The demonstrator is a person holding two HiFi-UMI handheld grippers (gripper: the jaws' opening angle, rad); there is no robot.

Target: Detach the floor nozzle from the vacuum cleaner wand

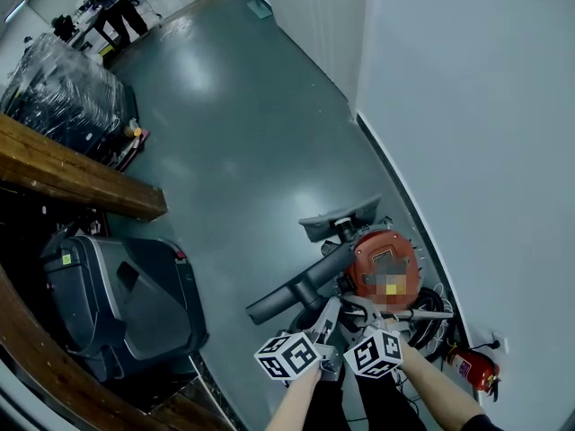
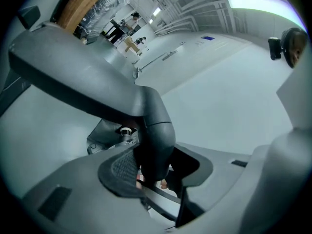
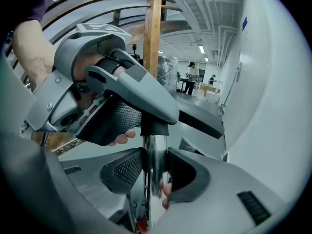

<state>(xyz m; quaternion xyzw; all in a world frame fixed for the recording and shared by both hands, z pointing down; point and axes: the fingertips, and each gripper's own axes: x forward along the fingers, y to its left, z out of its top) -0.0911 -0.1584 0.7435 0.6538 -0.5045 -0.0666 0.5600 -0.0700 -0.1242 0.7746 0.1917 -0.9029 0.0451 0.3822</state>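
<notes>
Floor nozzle (image 1: 341,215): lies flat on the floor at its edge under the white wall, just beyond the orange vacuum body (image 1: 384,260). As I read it, its neck is not yet out of the dark tube (image 1: 301,287), so nothing is detached. Step in hand: taking hold on either side of a joint. My right gripper (image 3: 155,172) is clamped on the chrome tube (image 3: 154,155), pads tight on both sides. My left gripper (image 2: 156,174) stands wide astride the dark tube just past its bend, with one pad against it and a shadowed gap on the other side; I judge no grip there. Next move: close left, brace with right, find any release catch, then twist and pull along the tube. Count: one nozzle, one vacuum body, one dark tube, one chrome tube, two grippers, one fire extinguisher (image 1: 472,366) by the wall.
</notes>
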